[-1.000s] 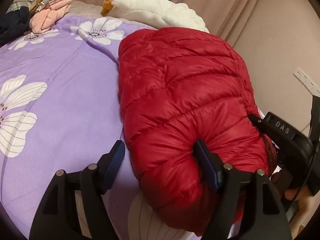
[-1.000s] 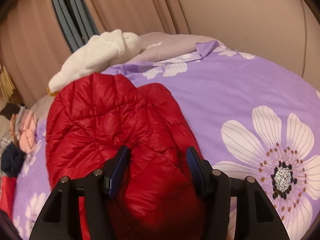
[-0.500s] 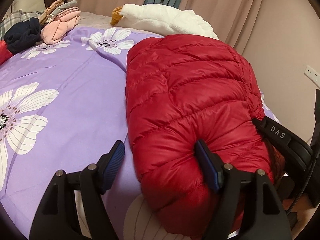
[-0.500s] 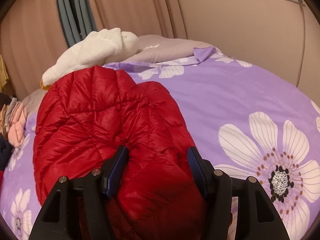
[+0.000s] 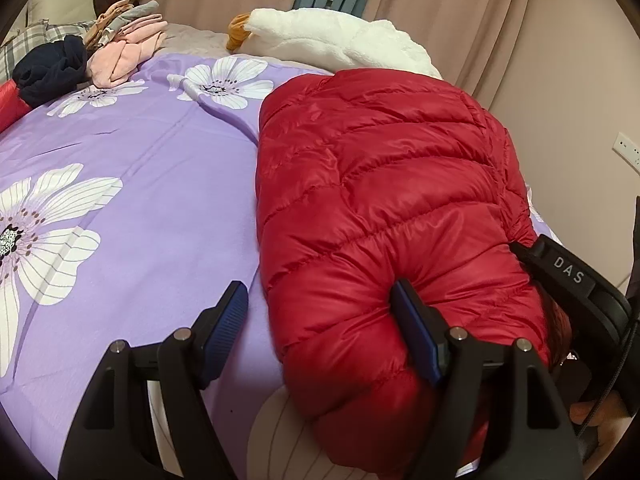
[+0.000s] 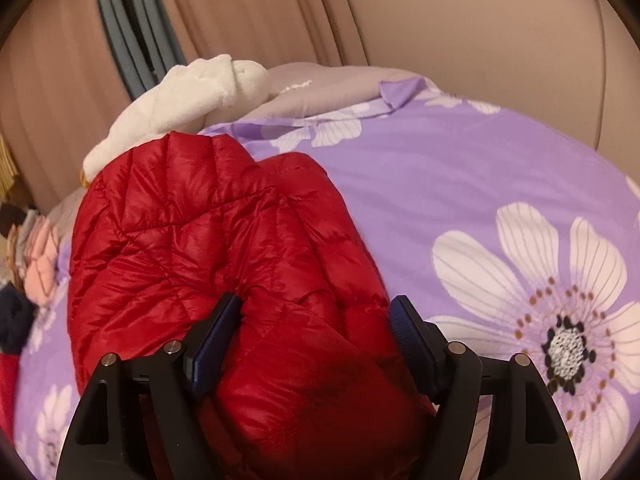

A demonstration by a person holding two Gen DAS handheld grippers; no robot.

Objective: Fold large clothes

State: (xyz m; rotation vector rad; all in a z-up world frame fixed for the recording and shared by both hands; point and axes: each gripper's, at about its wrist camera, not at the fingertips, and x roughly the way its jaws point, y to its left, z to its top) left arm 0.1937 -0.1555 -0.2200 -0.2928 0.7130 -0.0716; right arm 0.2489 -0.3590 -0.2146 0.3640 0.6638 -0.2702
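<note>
A red puffer jacket (image 5: 384,208) lies folded in a bundle on the purple flowered bedspread (image 5: 140,200). My left gripper (image 5: 320,328) is open; its right finger presses into the jacket's near end, its left finger stands over the bedspread. In the right wrist view the jacket (image 6: 208,248) fills the lower left. My right gripper (image 6: 316,332) is open with the jacket's near edge bulging between its jaws. The other gripper's black body (image 5: 576,292) shows at the jacket's right side.
A white plush toy (image 5: 340,40) lies behind the jacket by the curtains. A pile of pink, grey and navy clothes (image 5: 92,56) sits at the far left of the bed. A wall with a socket (image 5: 628,152) is on the right.
Both views have drawn back and lifted a little, showing more of the bed. The right gripper's jaws have spread wider around the jacket. The jacket itself has stayed in place.
</note>
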